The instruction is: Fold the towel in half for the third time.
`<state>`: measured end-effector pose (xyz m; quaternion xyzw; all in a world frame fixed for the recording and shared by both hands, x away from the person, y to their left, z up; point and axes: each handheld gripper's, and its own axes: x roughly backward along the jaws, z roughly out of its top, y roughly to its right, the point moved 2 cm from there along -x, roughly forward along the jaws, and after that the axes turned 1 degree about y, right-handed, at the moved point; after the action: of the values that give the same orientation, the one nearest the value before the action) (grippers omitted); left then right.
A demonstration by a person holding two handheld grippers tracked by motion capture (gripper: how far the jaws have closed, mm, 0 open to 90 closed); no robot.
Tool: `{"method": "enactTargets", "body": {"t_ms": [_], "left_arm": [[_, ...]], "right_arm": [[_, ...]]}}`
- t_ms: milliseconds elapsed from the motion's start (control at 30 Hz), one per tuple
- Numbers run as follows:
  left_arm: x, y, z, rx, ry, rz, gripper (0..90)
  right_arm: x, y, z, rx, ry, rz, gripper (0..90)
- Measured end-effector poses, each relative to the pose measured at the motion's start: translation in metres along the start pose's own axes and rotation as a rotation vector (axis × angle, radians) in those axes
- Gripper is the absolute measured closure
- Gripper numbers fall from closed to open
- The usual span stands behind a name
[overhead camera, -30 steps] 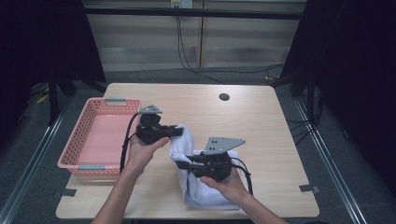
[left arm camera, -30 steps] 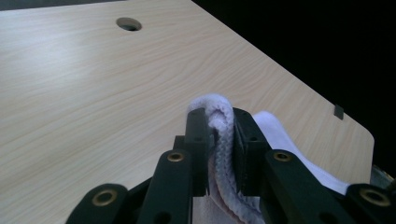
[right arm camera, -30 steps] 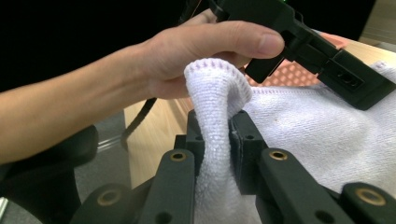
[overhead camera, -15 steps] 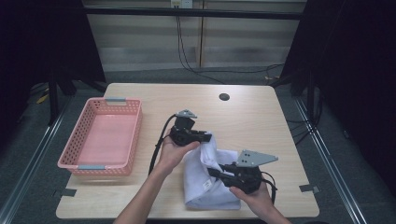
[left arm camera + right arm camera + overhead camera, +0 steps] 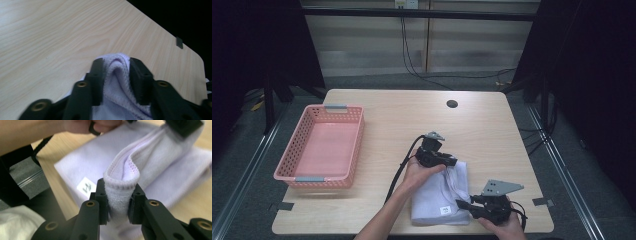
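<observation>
Currently my left gripper (image 5: 451, 161) and right gripper (image 5: 464, 205), jaws just easing, each pinch a corner of the lilac towel (image 5: 438, 195) well right of the pink basket (image 5: 323, 146); release should wait until both edges lie aligned.

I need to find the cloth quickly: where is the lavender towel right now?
In the high view the lavender towel lies folded at the table's near right edge, between both grippers, right of the pink basket.

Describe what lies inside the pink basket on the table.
The pink basket holds nothing visible; its floor shows bare. The near wall hides a thin strip of that floor.
</observation>
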<state>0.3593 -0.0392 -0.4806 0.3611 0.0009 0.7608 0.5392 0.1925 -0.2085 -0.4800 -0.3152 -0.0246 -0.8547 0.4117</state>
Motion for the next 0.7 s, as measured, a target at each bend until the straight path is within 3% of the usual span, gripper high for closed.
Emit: {"method": "enactTargets", "body": {"t_ms": [100,133,167,200,300,367,467,533,600,633,700], "left_arm": [[0.012,0.003,0.008,-0.009,0.047,0.002,49.5],[0.012,0.003,0.008,-0.009,0.047,0.002,47.4],[0.028,0.005,0.012,-0.023,0.072,0.023,46.2],[0.037,0.006,0.013,-0.034,0.078,0.03,46.1],[0.063,0.011,0.007,-0.078,0.063,0.057,50.1],[0.075,0.016,-0.006,-0.1,0.036,0.024,57.1],[0.084,0.031,-0.033,-0.134,-0.019,0.007,60.8],[0.087,0.039,-0.048,-0.13,-0.042,-0.043,60.2],[0.088,0.049,-0.066,-0.161,-0.083,-0.03,58.2],[0.086,0.054,-0.073,-0.166,-0.106,-0.048,57.5],[0.084,0.06,-0.085,-0.184,-0.148,-0.048,56.0]], "right_arm": [[0.006,0.001,-0.005,-0.001,-0.016,0.001,62.7],[0.011,0.002,-0.004,-0.001,0.003,-0.003,57.8],[0.015,0.003,-0.002,-0.009,0.019,-0.006,53.6],[0.019,0.005,0.002,-0.011,0.032,-0.02,48.0],[0.028,0.013,0.017,-0.016,0.08,-0.045,43.0],[0.025,0.021,0.029,-0.015,0.093,-0.056,40.5],[0.008,0.037,0.05,0.003,0.101,-0.096,39.8],[-0.01,0.048,0.065,0.007,0.089,-0.117,39.6],[-0.028,0.058,0.08,0.0,0.067,-0.113,39.3],[-0.035,0.061,0.085,-0.001,0.054,-0.12,39.3],[-0.052,0.069,0.094,-0.001,0.036,-0.173,39.6]]}}
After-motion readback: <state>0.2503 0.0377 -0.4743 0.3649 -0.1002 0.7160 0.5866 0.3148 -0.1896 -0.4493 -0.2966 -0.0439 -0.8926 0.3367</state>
